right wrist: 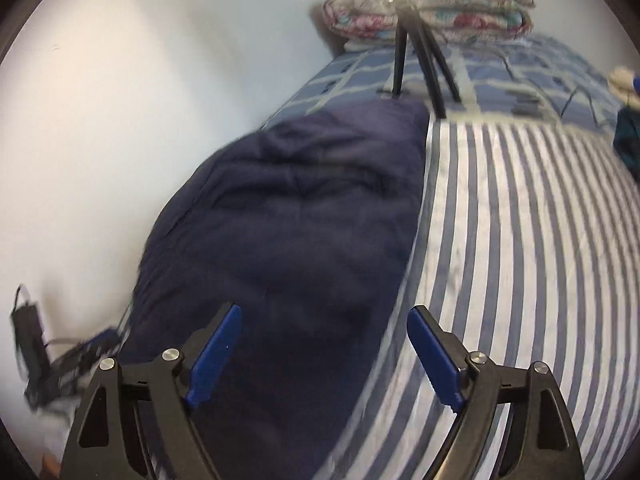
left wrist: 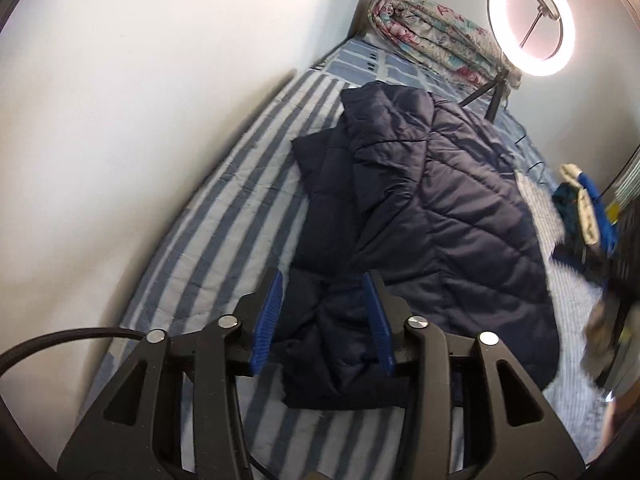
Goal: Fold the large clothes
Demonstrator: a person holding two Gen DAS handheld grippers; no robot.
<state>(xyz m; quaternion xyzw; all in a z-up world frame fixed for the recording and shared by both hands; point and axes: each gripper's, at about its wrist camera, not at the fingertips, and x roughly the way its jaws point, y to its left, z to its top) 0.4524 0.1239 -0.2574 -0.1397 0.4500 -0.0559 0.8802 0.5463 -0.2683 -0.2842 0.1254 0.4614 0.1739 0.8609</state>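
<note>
The navy quilted jacket is laid lengthwise along the striped bed, running away from both grippers — the left gripper, spread, straddles its near bunched end, while the right gripper, also spread and empty, is held over its right edge.

The left wrist camera looks forward between its own blue-padded black left gripper, low and close over the dark navy quilted puffer jacket, facing the bed's far end beside the white wall. The right wrist camera sits behind the blue-padded black right gripper, facing the same way (its picture is blurred). Both share the jacket, the blue-and-white striped bedsheet and the rolled floral quilt.
</note>
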